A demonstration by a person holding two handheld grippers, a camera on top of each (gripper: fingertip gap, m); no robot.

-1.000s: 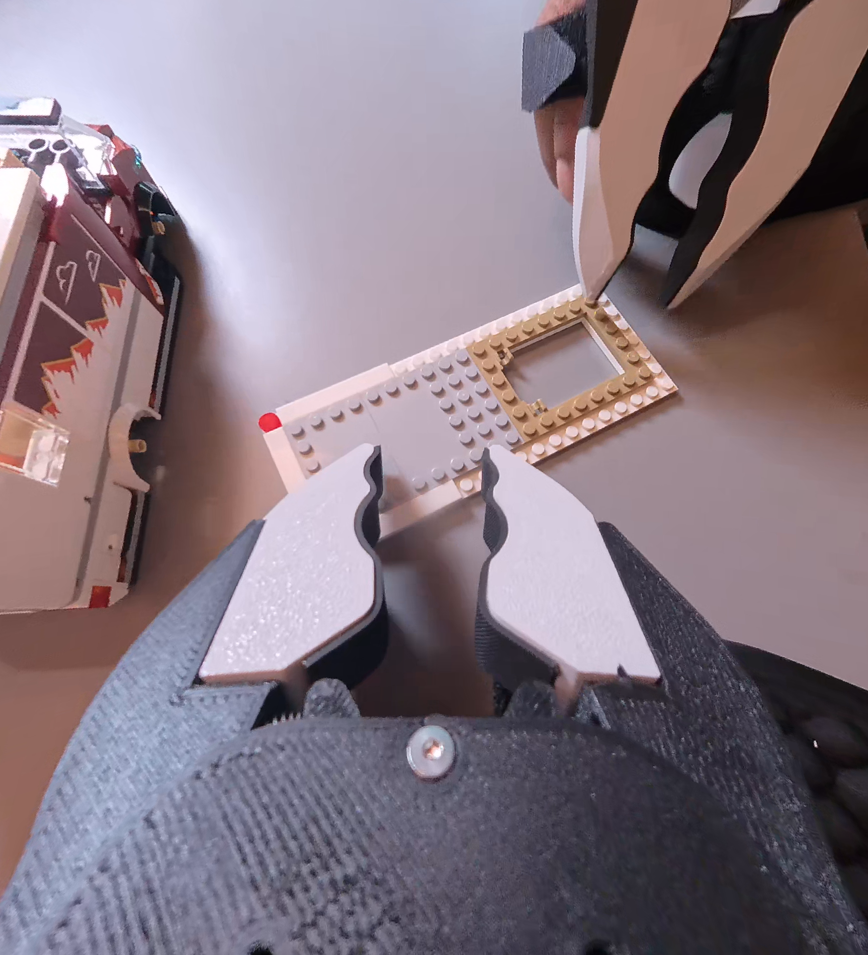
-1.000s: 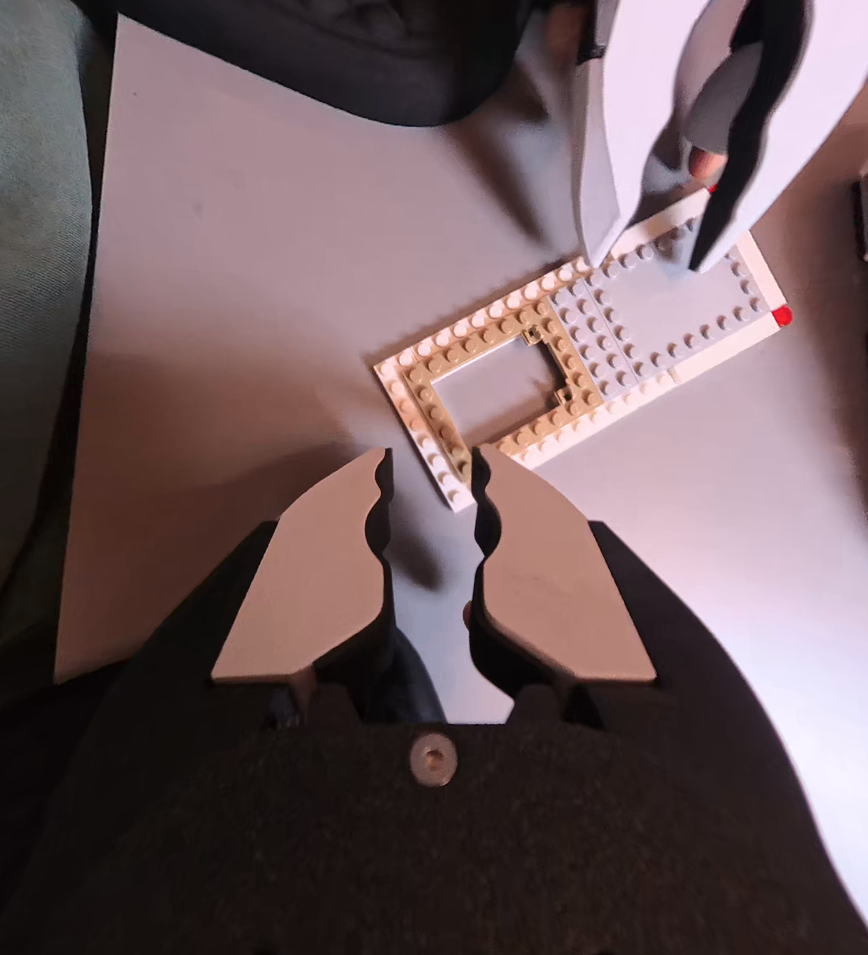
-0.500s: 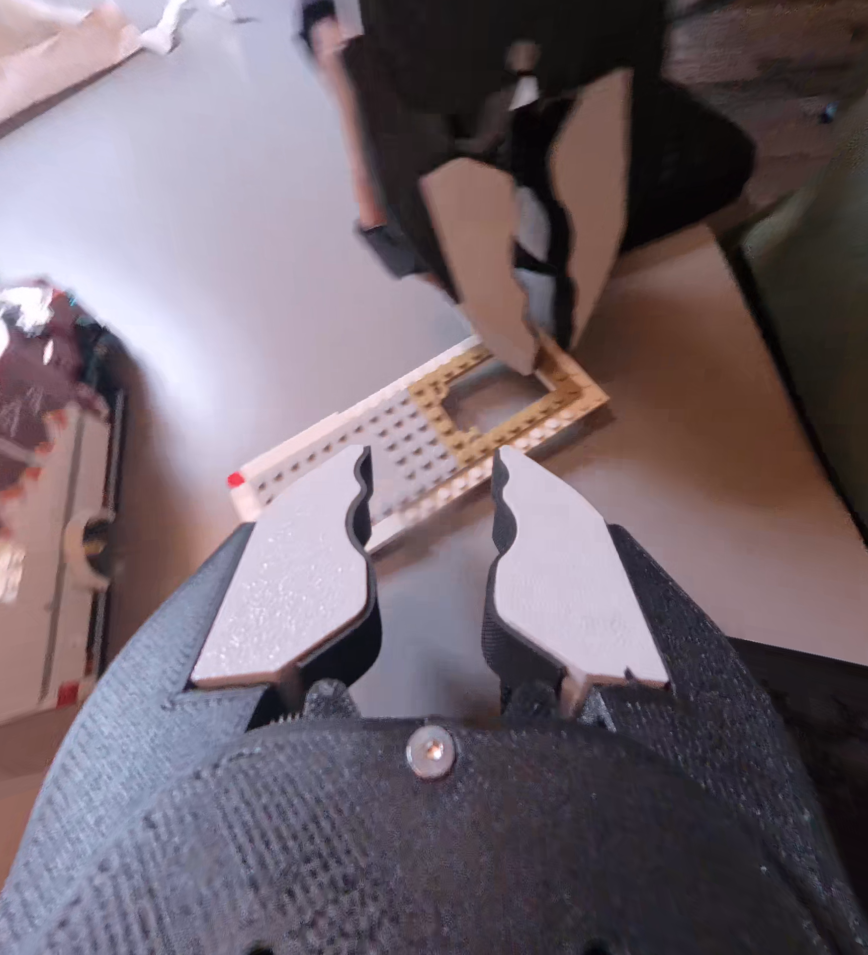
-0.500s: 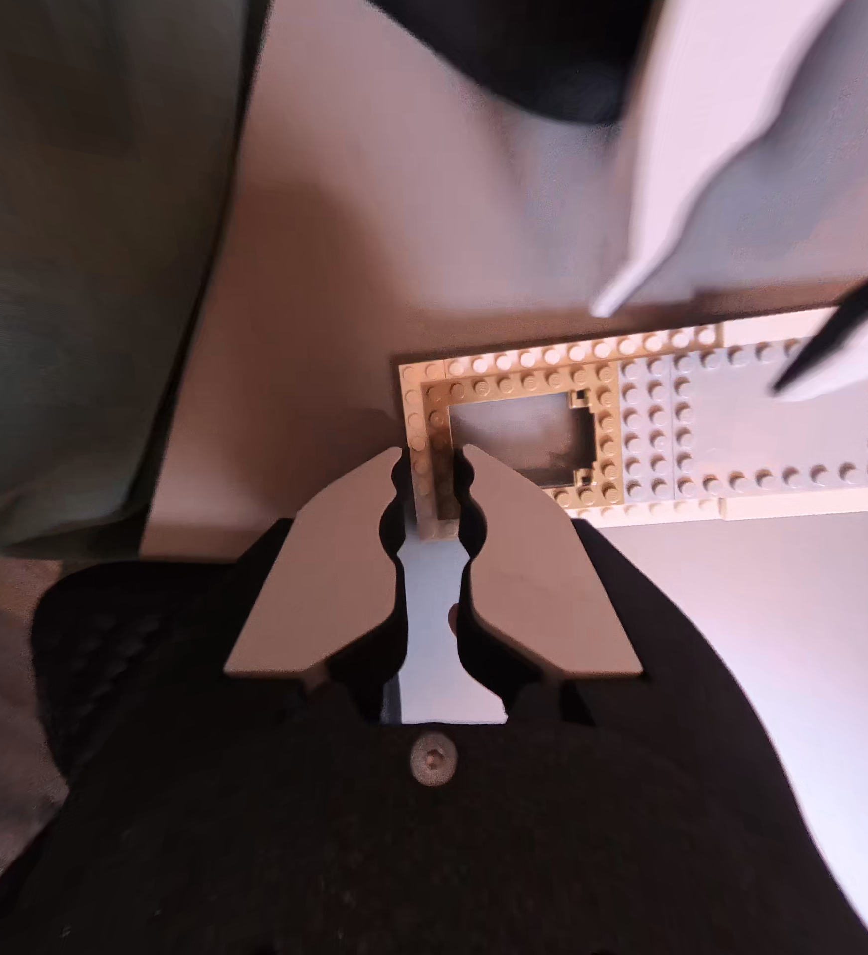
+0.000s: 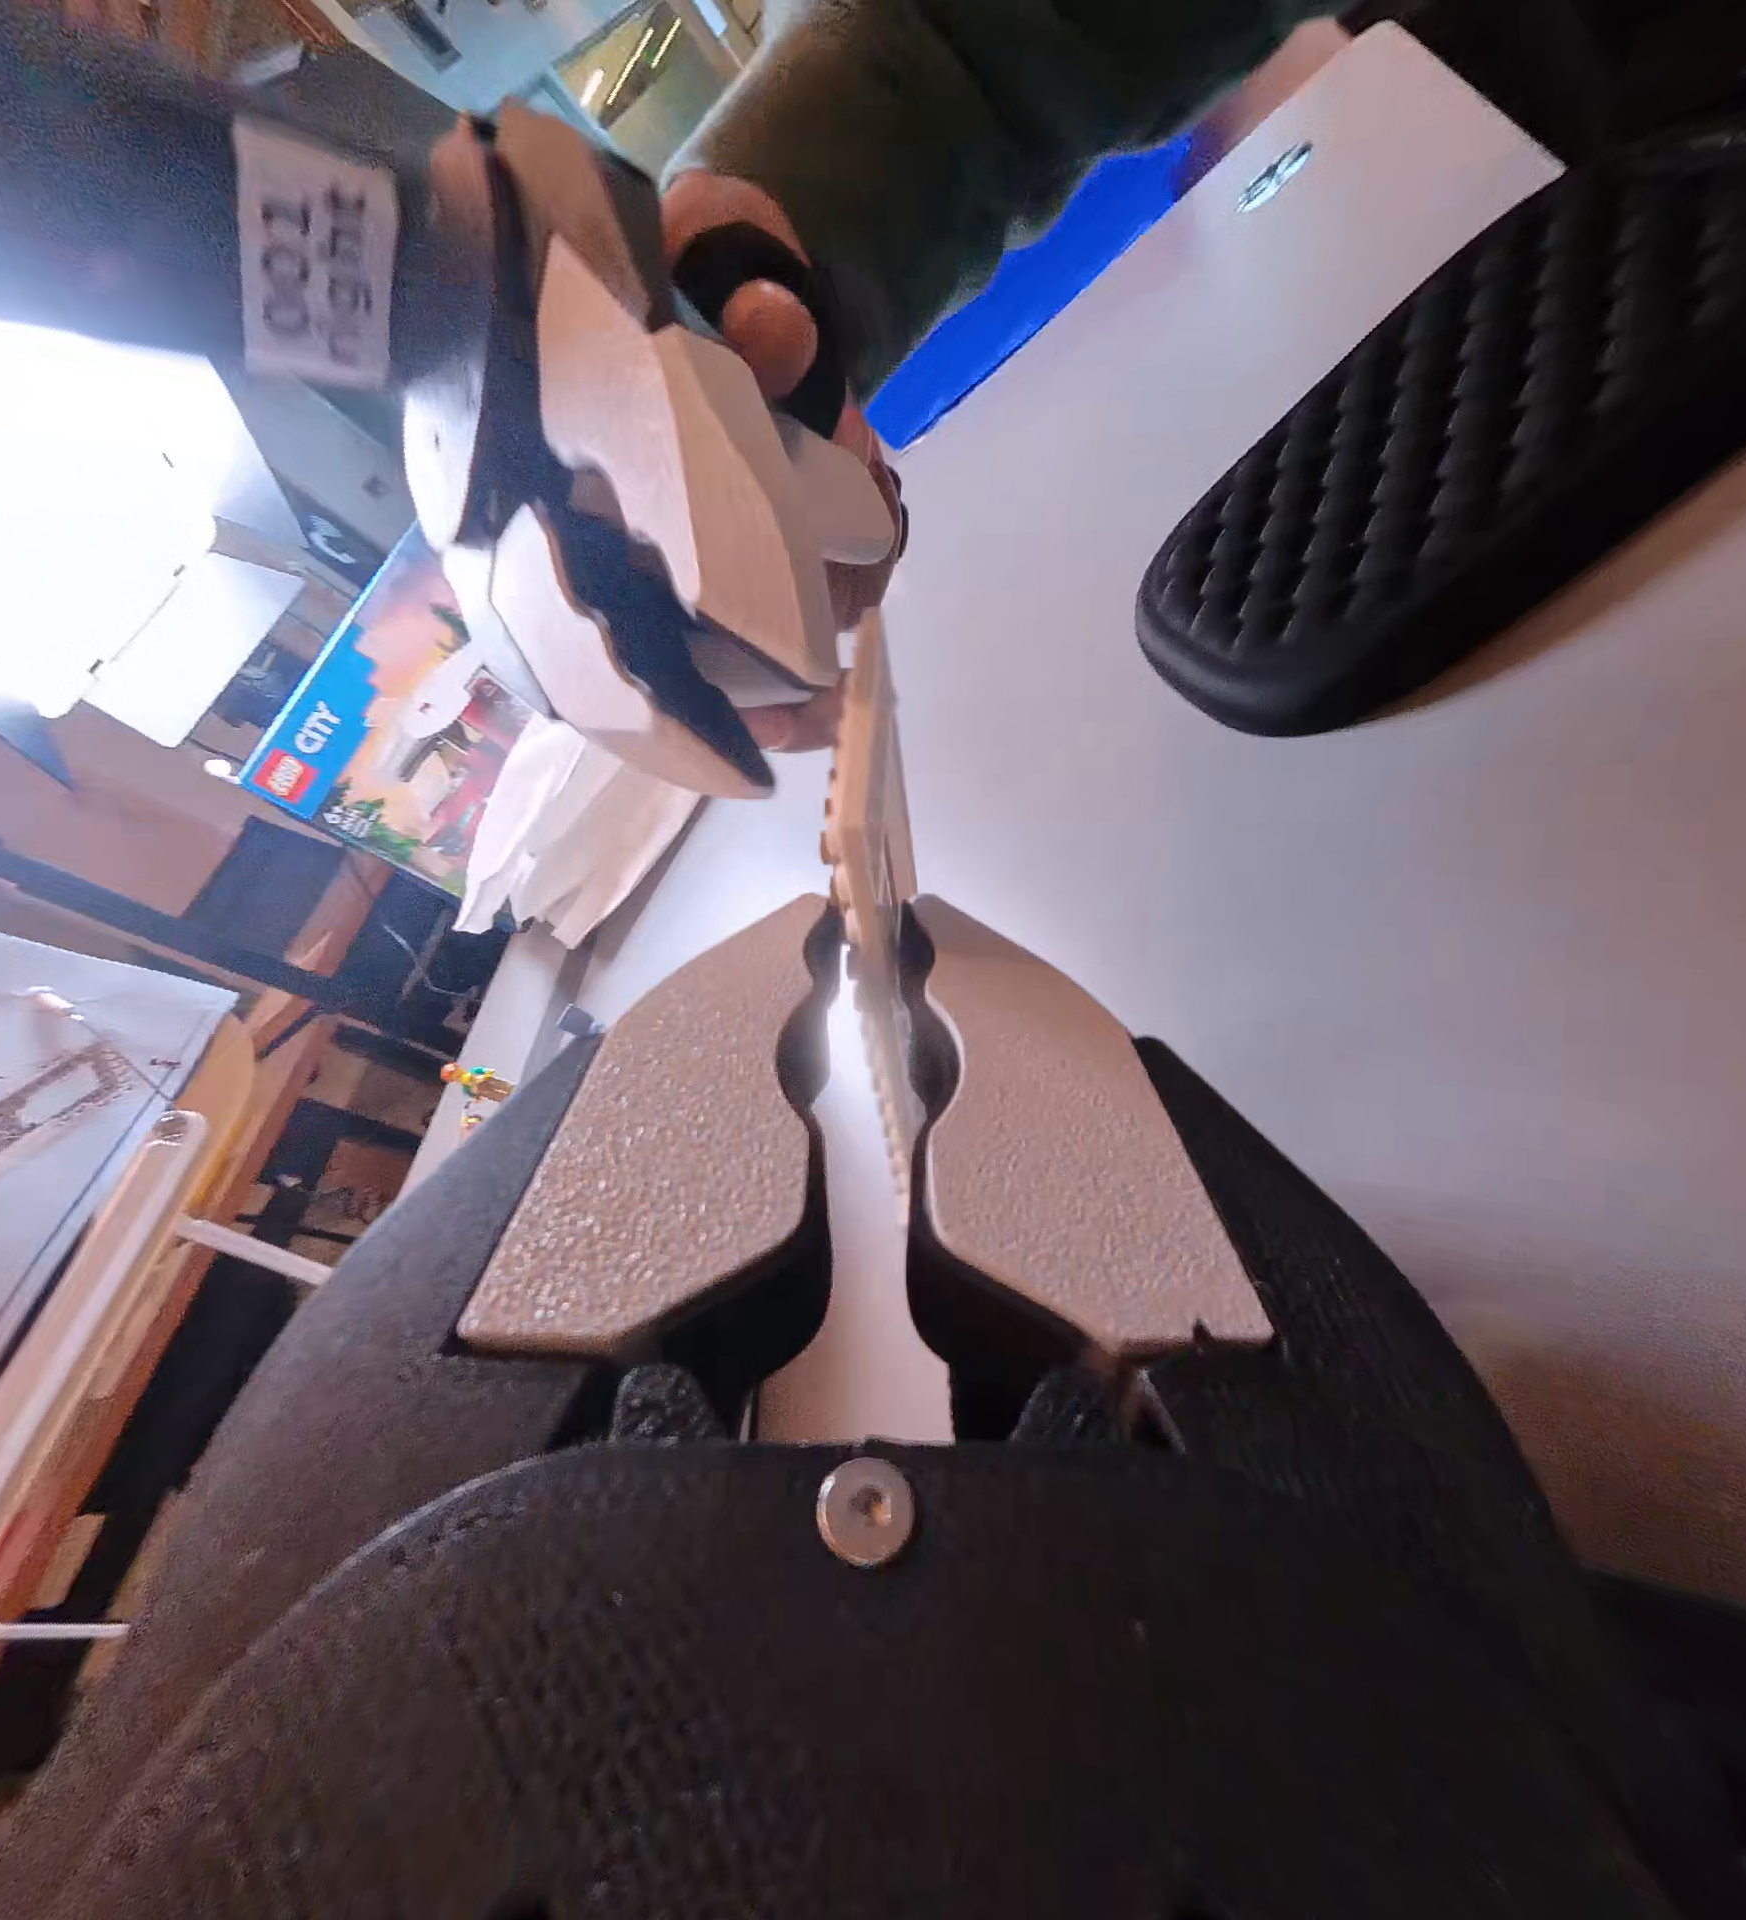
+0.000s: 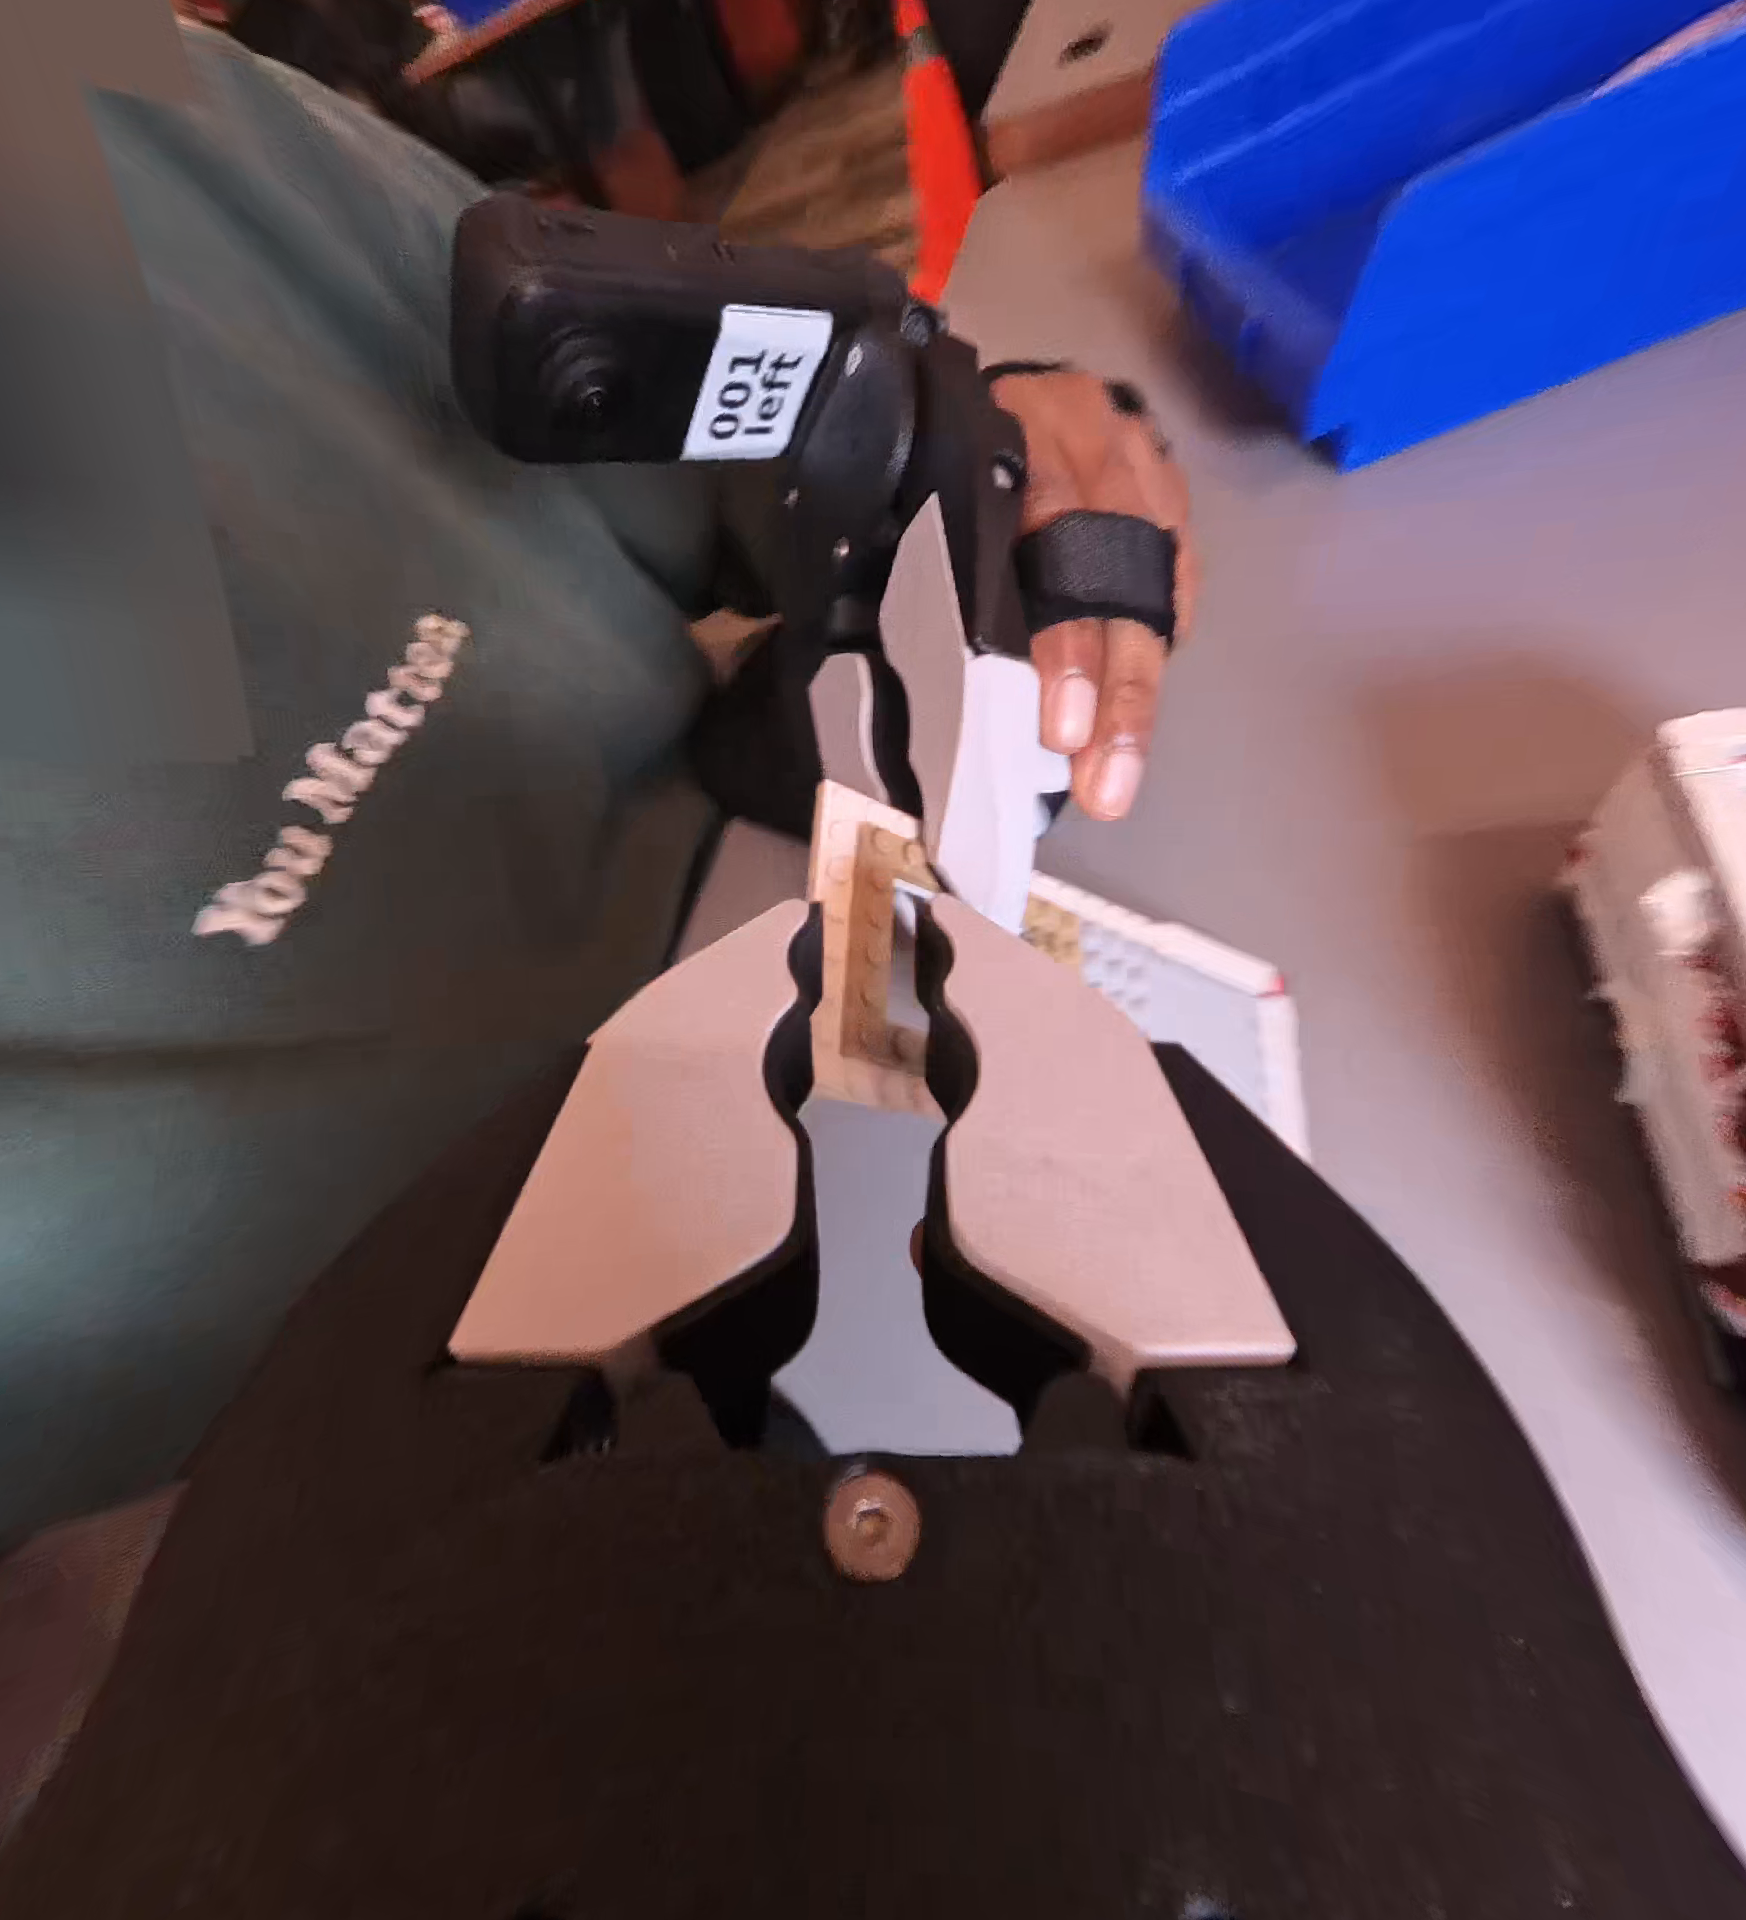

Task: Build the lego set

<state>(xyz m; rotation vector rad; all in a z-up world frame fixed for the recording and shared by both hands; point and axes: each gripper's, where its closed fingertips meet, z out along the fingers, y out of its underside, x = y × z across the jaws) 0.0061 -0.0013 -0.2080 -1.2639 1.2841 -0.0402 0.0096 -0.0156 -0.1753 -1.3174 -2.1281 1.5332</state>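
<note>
- While lifted off the table (image 5: 1264, 935), the plate (image 6: 864, 977) (tan and white, studded) is gripped at opposite ends
- left gripper (image 5: 869, 925) clamps one edge
- right gripper (image 6: 869, 935) clamps the tan end

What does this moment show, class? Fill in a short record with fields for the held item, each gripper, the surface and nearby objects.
Held item: flat studded brick plate assembly in white, grey and tan, lifted on edge
Left gripper: jaws closed on one end of the plate
Right gripper: jaws closed on the tan frame end
Surface: pale grey table
Nearby: white and dark red brick model; blue plastic bin; colourful toy box
</note>
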